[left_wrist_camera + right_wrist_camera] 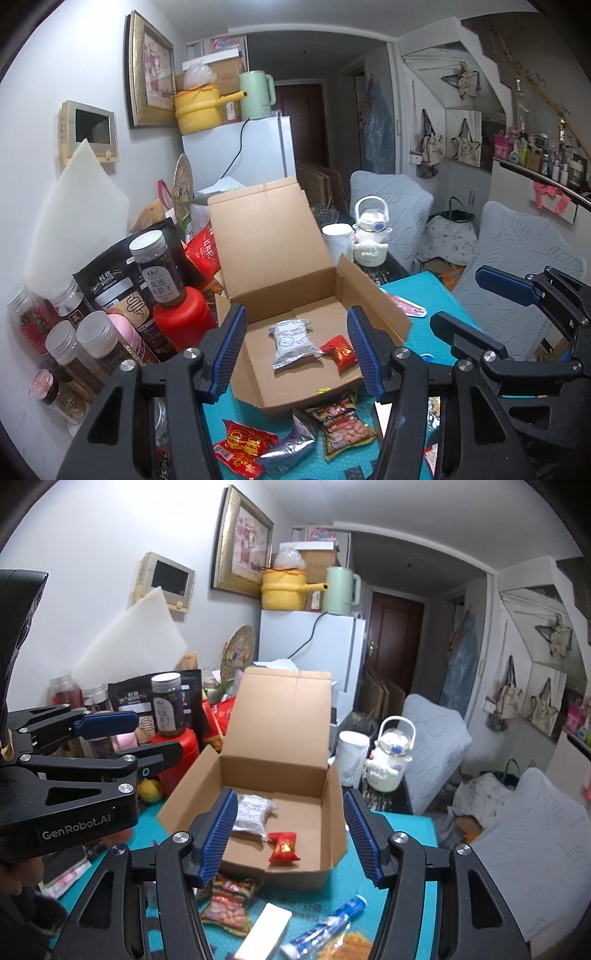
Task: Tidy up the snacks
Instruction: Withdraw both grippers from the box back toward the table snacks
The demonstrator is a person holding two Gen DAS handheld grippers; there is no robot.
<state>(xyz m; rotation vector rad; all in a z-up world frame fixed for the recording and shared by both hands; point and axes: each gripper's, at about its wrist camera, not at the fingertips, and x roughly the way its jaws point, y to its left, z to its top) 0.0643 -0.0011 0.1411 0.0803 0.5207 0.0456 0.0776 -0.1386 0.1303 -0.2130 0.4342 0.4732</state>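
An open cardboard box (280,266) (280,738) stands on the teal mat with its lid up. Inside lie a silver-white snack pouch (291,341) (251,814) and a small red packet (341,350) (283,846). My left gripper (297,350) is open and empty, just in front of the box. My right gripper (290,834) is open and empty, over the box's front edge. In front of the box lie a peanut packet (341,424) (231,899), a red packet (242,448), a silver pouch (293,445), a white bar (266,932) and a blue-white tube (325,928).
Jars and bottles (74,343) and a red canister (183,321) crowd the left by the wall. A white mug (338,240) and a white kettle-shaped bottle (371,236) stand behind the box. Grey-covered chairs (532,849) stand right of the table. The other gripper shows at each view's side.
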